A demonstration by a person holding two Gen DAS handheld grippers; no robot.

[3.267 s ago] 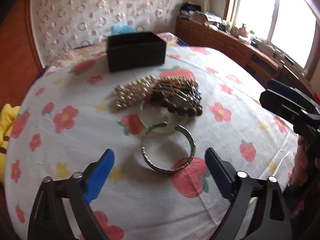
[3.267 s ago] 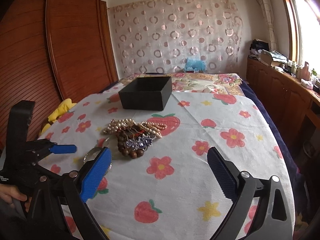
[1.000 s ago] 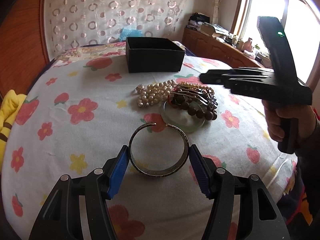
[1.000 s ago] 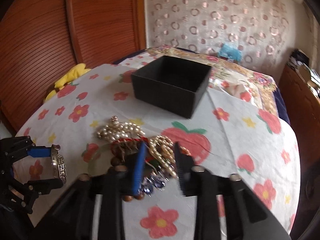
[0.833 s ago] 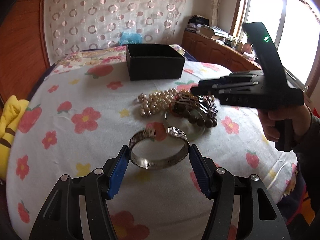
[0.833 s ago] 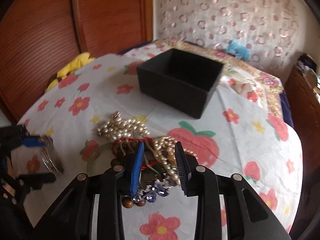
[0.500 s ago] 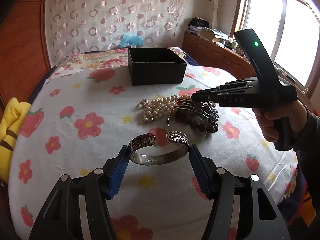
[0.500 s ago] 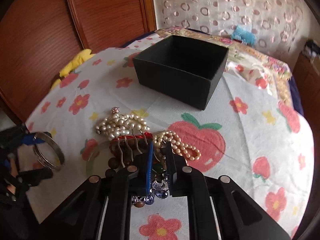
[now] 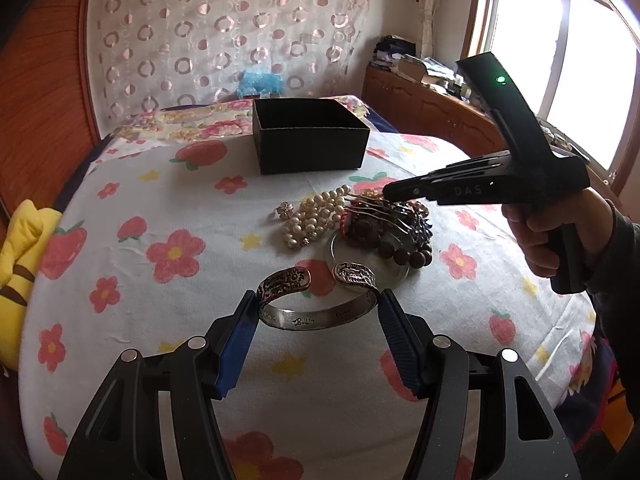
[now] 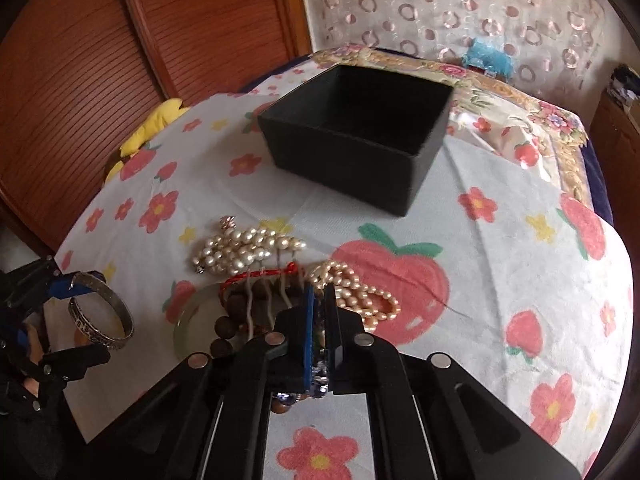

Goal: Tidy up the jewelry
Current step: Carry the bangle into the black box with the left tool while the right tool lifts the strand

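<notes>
An engraved silver cuff bracelet hangs above the flowered sheet, and my left gripper is shut on it, one blue pad on each side. The right wrist view shows the same cuff at the far left. My right gripper is down in the jewelry pile, its jaws closing tight on a jewelled hair comb whose metal prongs stick out. Around it lie white pearls, pinkish pearls, brown wooden beads and a pale green bangle. Behind the pile stands an open black box, nothing visible inside.
The flowered sheet covers a bed. A yellow plush toy lies at its left edge by the wooden wardrobe. A cluttered wooden cabinet runs under the window on the right. A person's hand holds the right gripper.
My left gripper closed on the cuff and lifted it off the sheet, tilting it. My right gripper came in over the pile, dipped, and its jaws narrowed onto the comb.
</notes>
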